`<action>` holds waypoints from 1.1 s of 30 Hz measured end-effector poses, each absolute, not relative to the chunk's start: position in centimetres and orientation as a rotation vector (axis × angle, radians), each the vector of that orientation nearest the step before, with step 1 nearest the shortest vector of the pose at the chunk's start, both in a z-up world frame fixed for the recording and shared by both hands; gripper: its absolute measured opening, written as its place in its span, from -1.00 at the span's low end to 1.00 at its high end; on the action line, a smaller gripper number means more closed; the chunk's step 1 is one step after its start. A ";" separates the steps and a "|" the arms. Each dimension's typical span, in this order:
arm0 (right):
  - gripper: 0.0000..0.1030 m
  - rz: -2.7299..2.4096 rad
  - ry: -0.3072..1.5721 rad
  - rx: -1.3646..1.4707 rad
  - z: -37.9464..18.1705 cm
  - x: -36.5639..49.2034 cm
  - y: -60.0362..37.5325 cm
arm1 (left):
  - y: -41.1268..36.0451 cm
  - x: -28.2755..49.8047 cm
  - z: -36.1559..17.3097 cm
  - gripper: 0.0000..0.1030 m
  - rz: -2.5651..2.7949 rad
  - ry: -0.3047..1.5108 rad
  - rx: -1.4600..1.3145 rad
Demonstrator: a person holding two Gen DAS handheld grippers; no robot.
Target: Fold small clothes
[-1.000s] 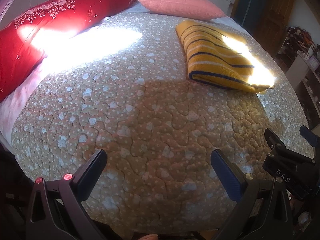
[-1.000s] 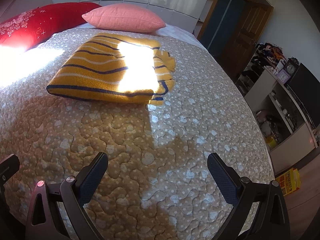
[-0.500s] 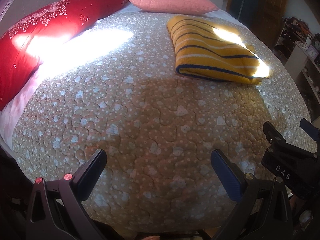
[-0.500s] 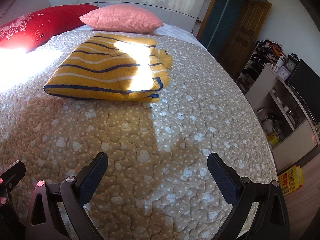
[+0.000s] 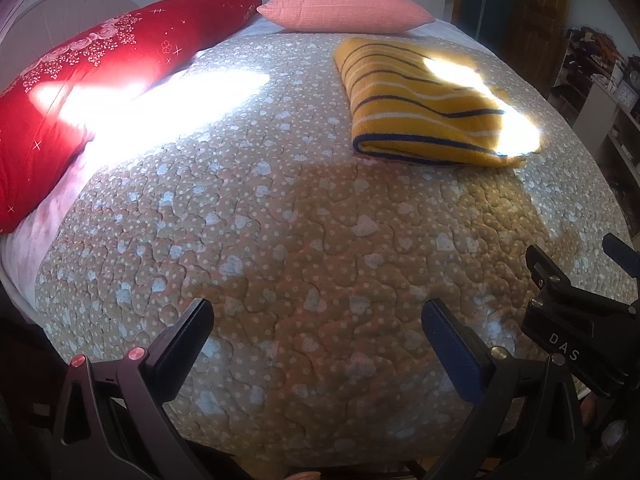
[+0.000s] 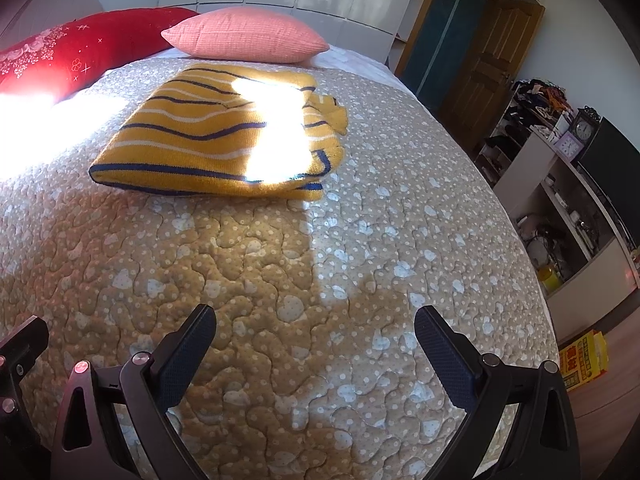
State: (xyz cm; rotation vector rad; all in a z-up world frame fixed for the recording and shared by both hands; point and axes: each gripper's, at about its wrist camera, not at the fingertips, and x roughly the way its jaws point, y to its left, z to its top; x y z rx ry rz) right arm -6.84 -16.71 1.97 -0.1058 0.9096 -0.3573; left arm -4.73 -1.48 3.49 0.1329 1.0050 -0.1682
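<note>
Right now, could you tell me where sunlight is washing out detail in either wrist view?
Left wrist view: a blown-out patch on the quilt beside the red pillow, and glare on the striped sweater along its right side. Right wrist view: a white band across the sweater's middle; the near quilt lies in shadow, and fisheye bulges the bed.

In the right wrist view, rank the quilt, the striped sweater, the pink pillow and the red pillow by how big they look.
1. Quilt, fills most of the frame.
2. Striped sweater, folded.
3. Pink pillow and red pillow: not ranked, since the red one runs out of frame.
</note>
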 end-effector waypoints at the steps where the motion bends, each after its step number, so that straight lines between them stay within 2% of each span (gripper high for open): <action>1: 0.96 -0.356 0.909 -0.105 1.9 -6.8 -16.7 | -1.5 -4.7 3.4 1.00 -0.168 1.007 0.133; 33: 0.96 -0.326 0.902 -0.106 1.7 -6.6 -15.8 | -1.2 -4.5 3.2 1.00 -0.177 1.004 0.129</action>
